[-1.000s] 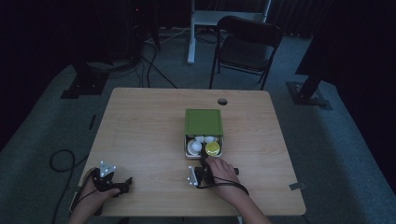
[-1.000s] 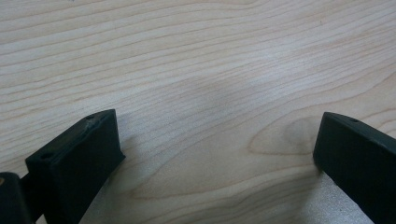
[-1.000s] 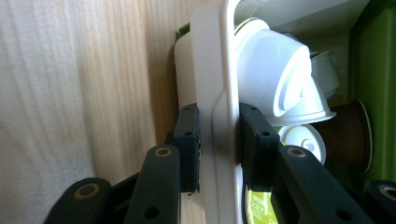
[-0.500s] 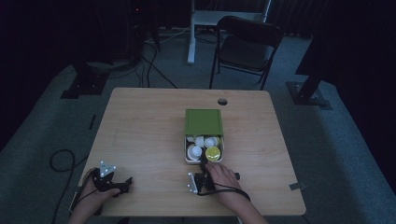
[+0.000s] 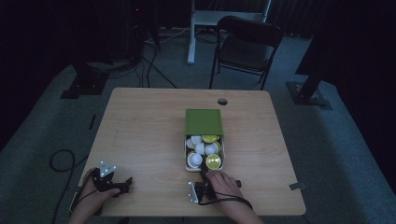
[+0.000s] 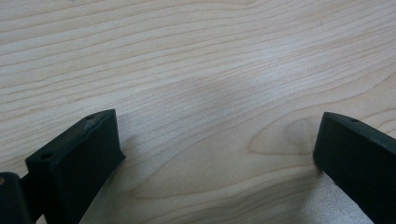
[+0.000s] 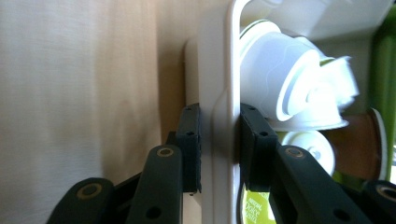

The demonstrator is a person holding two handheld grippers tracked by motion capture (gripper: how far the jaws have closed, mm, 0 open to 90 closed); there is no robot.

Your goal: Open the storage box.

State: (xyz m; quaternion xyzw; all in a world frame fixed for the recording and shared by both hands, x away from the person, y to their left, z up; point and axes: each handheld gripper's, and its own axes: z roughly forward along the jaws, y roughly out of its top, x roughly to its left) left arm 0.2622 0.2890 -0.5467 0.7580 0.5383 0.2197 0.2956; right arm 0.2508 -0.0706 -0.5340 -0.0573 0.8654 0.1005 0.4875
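Your right tongs (image 7: 219, 149) are clamped on the near rim of the white tray (image 7: 219, 93), which sits half out of the green sleeve (image 5: 203, 122). A crooked or jerky pull risks the rim slipping out or capsules (image 5: 204, 149) spilling from the tray. Left tongs (image 6: 215, 154) rest open on the tabletop (image 6: 196, 56), well left of the tray, so nothing steadies the sleeve.

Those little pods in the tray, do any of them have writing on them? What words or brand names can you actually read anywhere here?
"NESCAFÉ Dolce Gusto", partly cut off, in dark print on the green lid of a capsule in the white tray, right gripper view.
The high view is too dim and distant to read any print on the capsules or the green box.
The left gripper view has no text.
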